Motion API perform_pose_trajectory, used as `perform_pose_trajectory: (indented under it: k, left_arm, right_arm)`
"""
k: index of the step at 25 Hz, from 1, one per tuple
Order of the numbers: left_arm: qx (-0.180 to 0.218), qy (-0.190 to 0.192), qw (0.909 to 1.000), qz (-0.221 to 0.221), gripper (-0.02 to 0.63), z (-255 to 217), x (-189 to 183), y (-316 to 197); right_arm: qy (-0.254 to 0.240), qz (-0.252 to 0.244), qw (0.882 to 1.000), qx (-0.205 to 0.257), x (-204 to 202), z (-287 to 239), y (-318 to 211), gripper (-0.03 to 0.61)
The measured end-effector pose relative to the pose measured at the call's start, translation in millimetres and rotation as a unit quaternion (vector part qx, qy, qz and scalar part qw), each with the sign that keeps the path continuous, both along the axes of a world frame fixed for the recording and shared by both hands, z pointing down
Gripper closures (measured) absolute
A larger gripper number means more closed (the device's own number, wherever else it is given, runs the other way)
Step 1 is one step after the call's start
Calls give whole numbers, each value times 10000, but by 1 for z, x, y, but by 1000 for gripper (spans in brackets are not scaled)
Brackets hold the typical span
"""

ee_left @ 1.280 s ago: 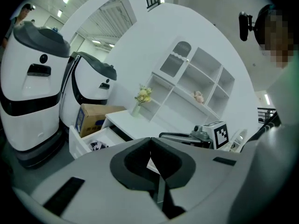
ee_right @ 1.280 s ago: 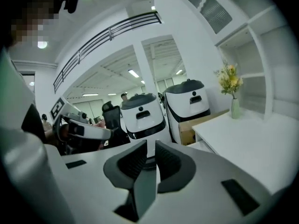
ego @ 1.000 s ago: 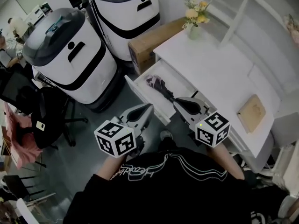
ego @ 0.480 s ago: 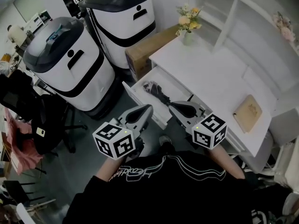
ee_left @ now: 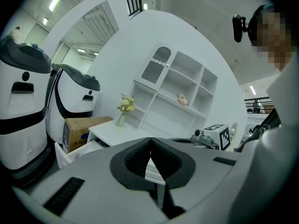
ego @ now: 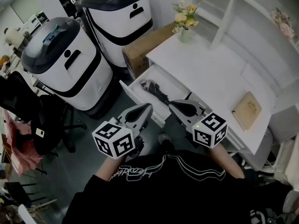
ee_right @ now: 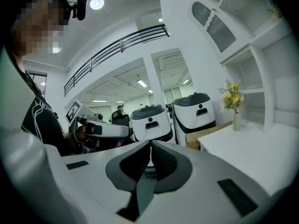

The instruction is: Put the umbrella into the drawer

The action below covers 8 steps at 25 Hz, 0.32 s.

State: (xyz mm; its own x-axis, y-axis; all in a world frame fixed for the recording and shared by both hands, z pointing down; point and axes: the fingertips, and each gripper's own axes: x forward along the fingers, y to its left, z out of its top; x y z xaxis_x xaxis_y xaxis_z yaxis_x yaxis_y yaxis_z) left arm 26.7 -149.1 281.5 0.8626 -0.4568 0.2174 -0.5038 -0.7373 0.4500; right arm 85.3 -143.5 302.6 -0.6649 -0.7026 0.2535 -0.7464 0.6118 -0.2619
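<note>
The left tool (ego: 147, 108) has its two dark pads pressed together at the tips, with nothing pinched between them; only a sliver of white furniture shows through the hollow behind the tips. The right tool (ego: 173, 104) is likewise pressed fully together and holds nothing. Both are held side by side, a little apart, just in front of the pulled-out white drawer (ego: 129, 92), and in the head view neither touches the drawer or what lies in it.

The dark folded umbrella (ego: 154, 88) lies lengthwise inside the open drawer, along its floor, with its near end pointing towards the right tool. The drawer stands out from under the white surface (ego: 205, 73), which carries a small vase of yellow flowers (ego: 183, 21) at its far corner and a flat tan board (ego: 246, 110) near its right edge. A brown cardboard box (ego: 145, 45) sits on the floor just beside the drawer's far end.
</note>
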Motion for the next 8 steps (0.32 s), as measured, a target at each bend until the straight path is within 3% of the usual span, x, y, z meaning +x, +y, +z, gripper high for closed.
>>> perform_pose_trajectory:
  k: [8]
  left_arm:
    - [-28, -13, 10000, 36, 594, 2, 8, -1]
  right_arm:
    - [-41, 27, 10000, -31, 5, 3, -1, 532]
